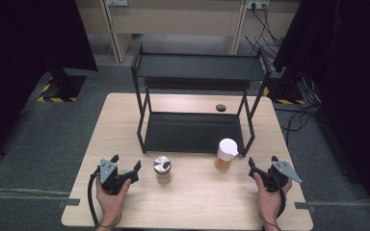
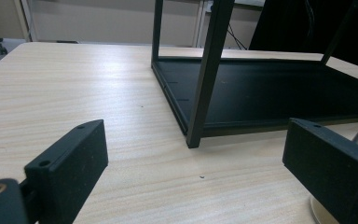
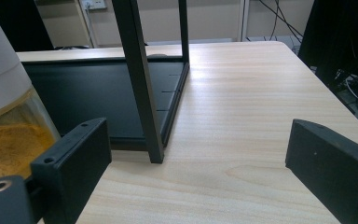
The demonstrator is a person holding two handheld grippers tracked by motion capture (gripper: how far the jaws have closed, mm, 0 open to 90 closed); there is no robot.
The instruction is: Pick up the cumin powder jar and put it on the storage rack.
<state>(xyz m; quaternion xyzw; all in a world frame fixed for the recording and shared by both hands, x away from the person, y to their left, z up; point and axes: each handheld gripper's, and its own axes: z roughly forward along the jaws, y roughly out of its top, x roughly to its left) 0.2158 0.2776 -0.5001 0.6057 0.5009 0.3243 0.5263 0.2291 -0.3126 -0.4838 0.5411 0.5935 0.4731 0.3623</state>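
High view: a black two-tier rack (image 1: 200, 72) stands on the wooden table (image 1: 192, 202), and everything else sits in front of it. The silver-lidded jar (image 1: 162, 169) is just before the rack's front left leg, the white-capped jar (image 1: 226, 153) of yellow-brown powder close to its front right leg. The left gripper (image 1: 126, 166) rests left of the silver-lidded jar, the right gripper (image 1: 261, 164) right of the white-capped one; both have jaws spread wide, holding nothing
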